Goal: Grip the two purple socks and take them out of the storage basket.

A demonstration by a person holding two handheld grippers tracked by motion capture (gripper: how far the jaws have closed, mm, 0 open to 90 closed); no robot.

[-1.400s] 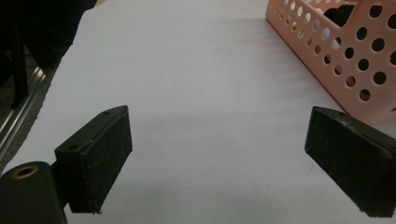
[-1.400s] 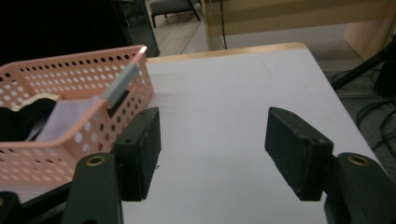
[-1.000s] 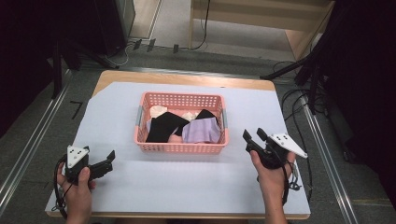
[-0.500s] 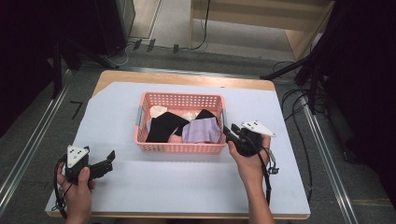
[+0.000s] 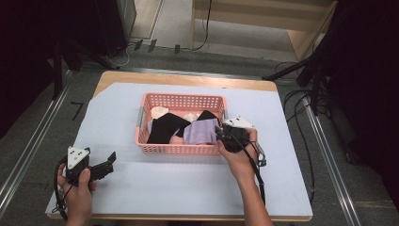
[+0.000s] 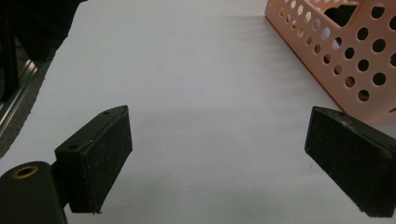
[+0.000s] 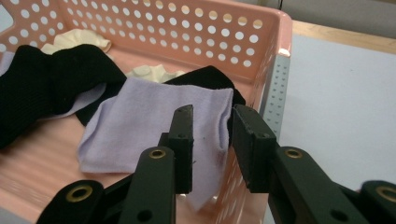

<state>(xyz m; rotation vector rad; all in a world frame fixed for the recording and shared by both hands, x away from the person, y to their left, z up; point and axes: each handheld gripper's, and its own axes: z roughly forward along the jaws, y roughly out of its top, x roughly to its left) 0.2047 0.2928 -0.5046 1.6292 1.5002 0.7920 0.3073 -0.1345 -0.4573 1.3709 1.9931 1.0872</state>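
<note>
Since the earlier frames the right gripper (image 5: 220,133) has travelled from the open sheet at the right of the table to the near right corner of the pink perforated plastic basket (image 5: 181,149), while the left gripper (image 5: 109,162) has stayed low at the near left.

Inside the basket, at its near right, lies a flat lilac knitted cloth (image 7: 154,119), its right edge draped toward the basket wall. In the right gripper view the jaws stand either side of that edge, narrowly parted; one presses against the cloth, but whether they have actually pinched it I cannot tell. Left of the lilac piece is a black ribbed fabric (image 7: 51,84), with cream crumpled cloths (image 7: 77,39) behind it near the far wall (another dark piece peeks out just beyond the lilac one).

The left gripper's jaws are spread wide with nothing between them, above the pale sheet covering the table (image 6: 196,84), with the basket's corner just to their right.
</note>
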